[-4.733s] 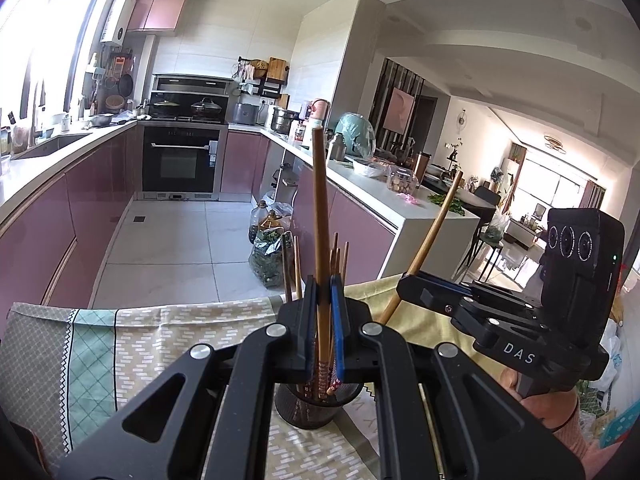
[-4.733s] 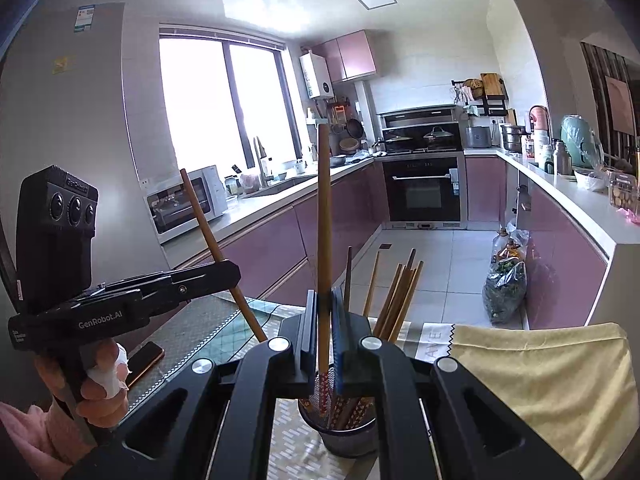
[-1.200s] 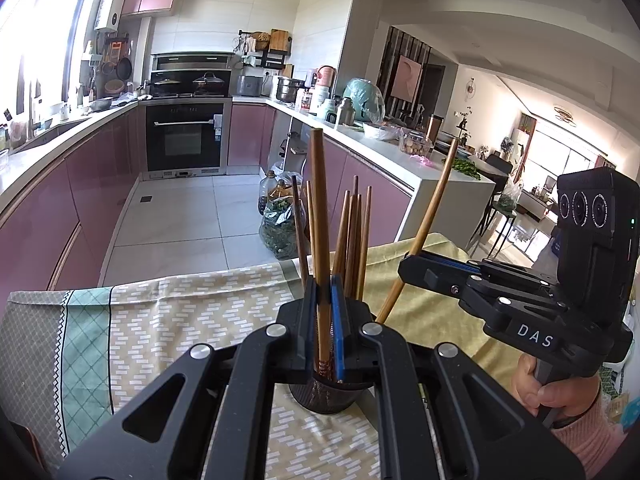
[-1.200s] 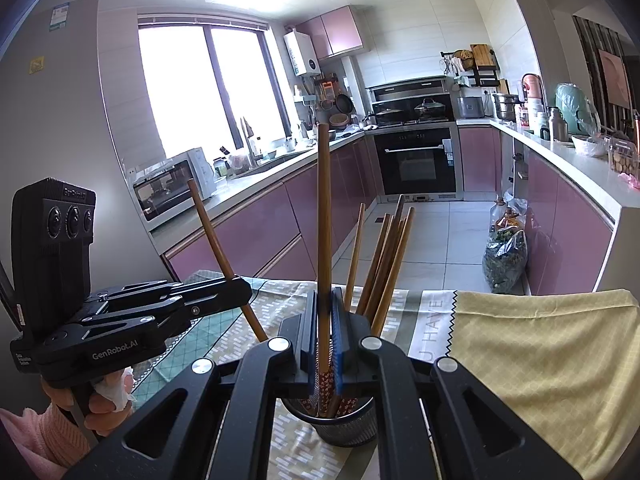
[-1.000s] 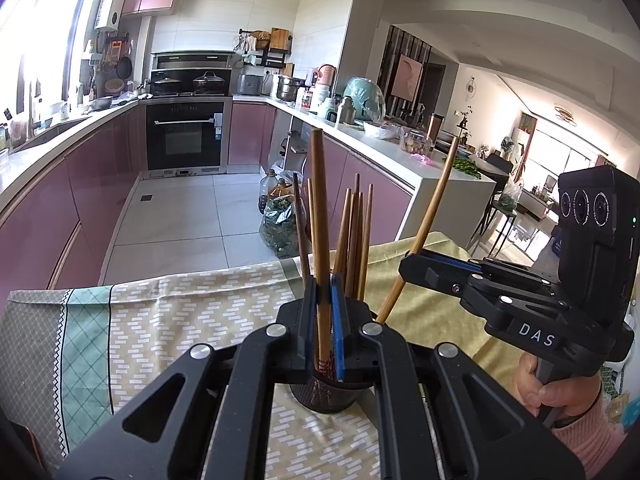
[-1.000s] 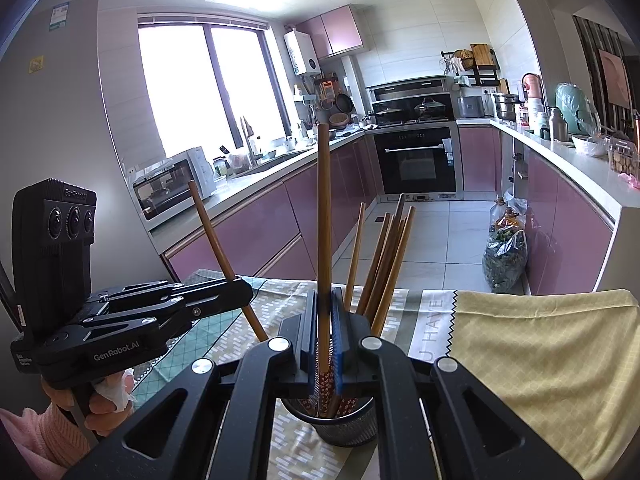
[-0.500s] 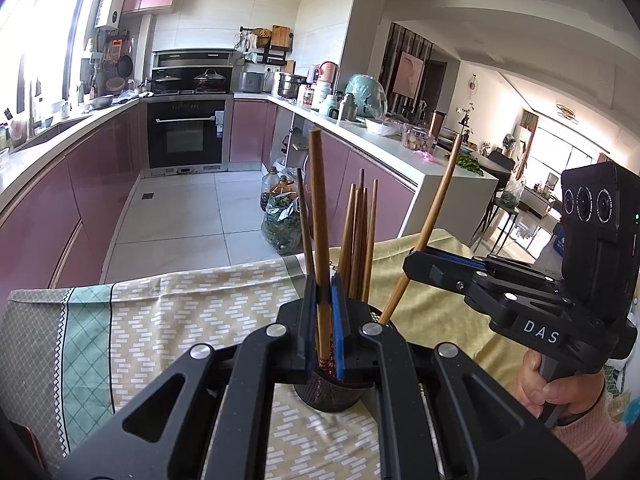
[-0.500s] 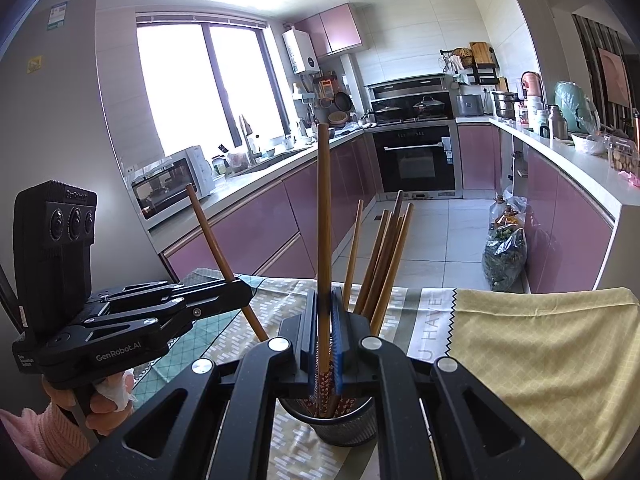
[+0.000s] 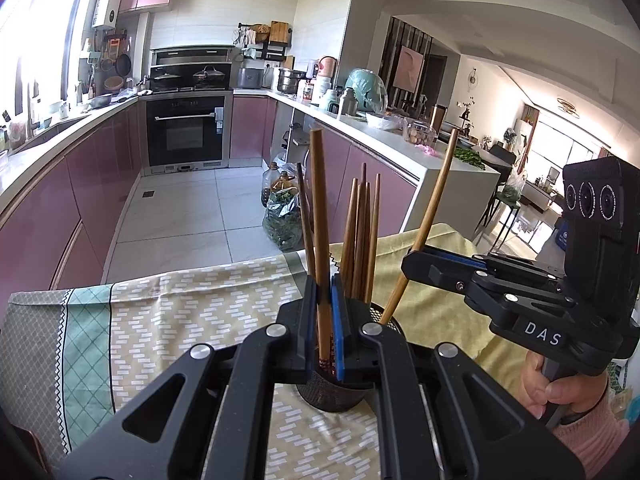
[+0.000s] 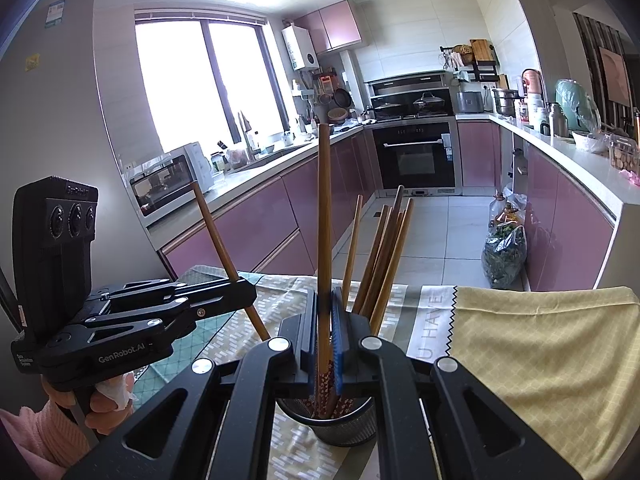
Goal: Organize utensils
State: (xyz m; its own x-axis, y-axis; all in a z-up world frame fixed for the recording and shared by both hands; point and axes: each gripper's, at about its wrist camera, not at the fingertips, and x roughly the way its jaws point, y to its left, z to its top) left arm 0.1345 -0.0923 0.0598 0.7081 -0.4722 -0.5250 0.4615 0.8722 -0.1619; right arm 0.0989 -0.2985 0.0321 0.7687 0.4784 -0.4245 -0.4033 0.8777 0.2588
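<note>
A dark mesh utensil cup (image 9: 336, 390) (image 10: 344, 424) stands on the tablecloth and holds several wooden chopsticks (image 9: 360, 240) (image 10: 384, 252). My left gripper (image 9: 324, 320) is shut on one upright chopstick (image 9: 318, 208), its patterned lower end inside the cup. My right gripper (image 10: 325, 332) is shut on another upright chopstick (image 10: 323, 200), its lower end also inside the cup. Each gripper shows in the other's view: the right gripper (image 9: 416, 266) at right, the left gripper (image 10: 244, 290) at left, each clamping its tilted chopstick over the cup.
A patterned green and yellow tablecloth (image 9: 180, 312) covers the table. A yellow cloth (image 10: 540, 352) lies to the right. Beyond the table edge are the kitchen floor, pink cabinets (image 10: 256, 228) and a bag of greens (image 10: 502, 256).
Both grippers have sunk a little with their chopsticks, whose lower ends now reach deeper into the cup. The cup looms slightly larger in both views.
</note>
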